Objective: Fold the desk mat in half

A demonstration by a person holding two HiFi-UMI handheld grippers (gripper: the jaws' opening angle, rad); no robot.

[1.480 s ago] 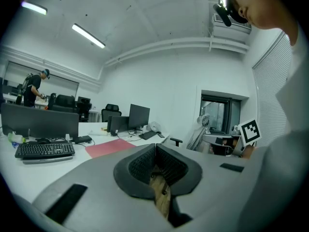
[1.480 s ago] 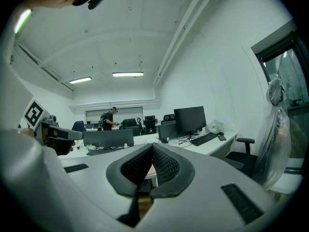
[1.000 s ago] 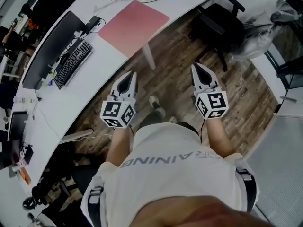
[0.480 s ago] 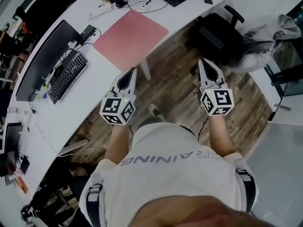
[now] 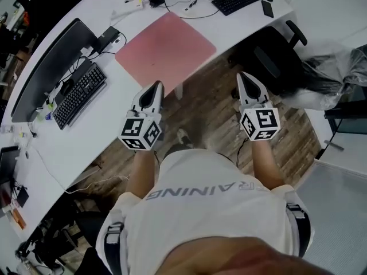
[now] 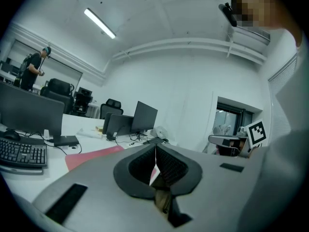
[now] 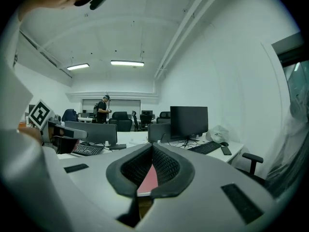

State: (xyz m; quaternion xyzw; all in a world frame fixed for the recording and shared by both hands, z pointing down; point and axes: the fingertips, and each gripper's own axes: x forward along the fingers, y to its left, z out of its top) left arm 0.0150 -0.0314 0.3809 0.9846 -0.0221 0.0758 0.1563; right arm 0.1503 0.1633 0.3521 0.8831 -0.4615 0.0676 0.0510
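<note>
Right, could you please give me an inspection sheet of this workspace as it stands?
Surface: white curved desk.
Job's things: pink mat lies flat and unfolded at the desk's near edge.
Clutter: keyboard and monitor left of the mat; second keyboard and phone further along.
Grippers: left hand-held gripper and right hand-held gripper are both shut and empty, not touching the mat.
Cables: loose cables on the desk behind the mat.
Surroundings: wood floor, black chair, plastic bag.
</note>
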